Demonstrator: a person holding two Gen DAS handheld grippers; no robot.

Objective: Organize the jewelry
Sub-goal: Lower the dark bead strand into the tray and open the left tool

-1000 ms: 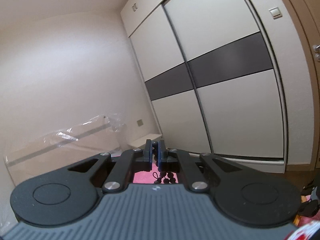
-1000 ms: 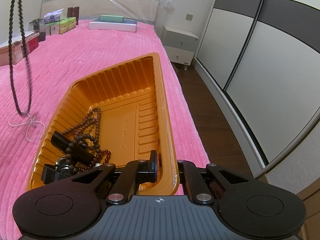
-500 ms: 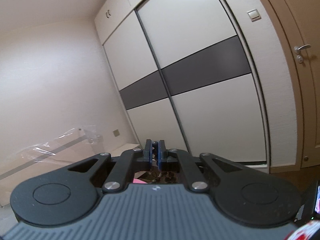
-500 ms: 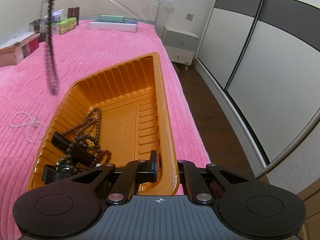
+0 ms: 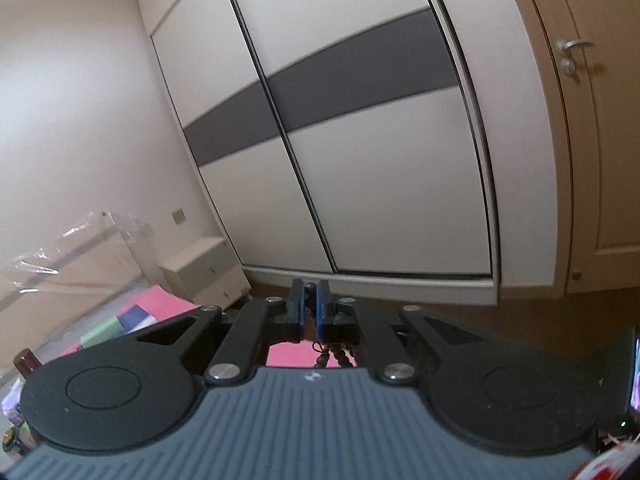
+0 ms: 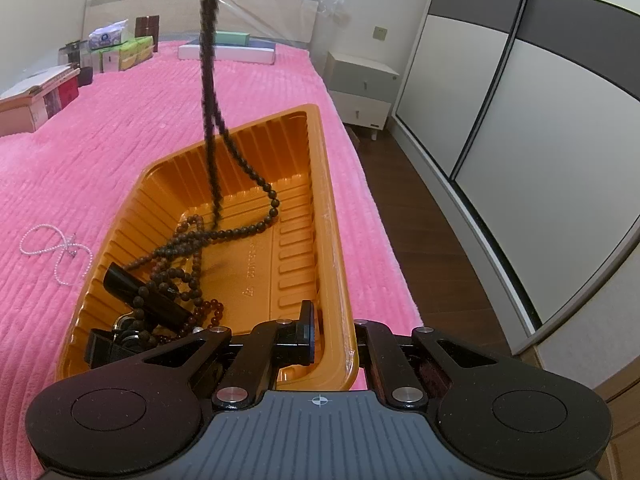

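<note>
A pink bed [image 6: 140,128] carries an orange tray [image 6: 326,216], a pearl strand [image 6: 56,246] and boxes [image 6: 226,52].

Dark bead necklace [image 6: 244,168] dangles, apparently touching orange tray [image 6: 332,240].

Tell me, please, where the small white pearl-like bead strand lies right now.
In the right wrist view, the white bead strand lies on the pink bedspread, left of the orange plastic tray.
</note>
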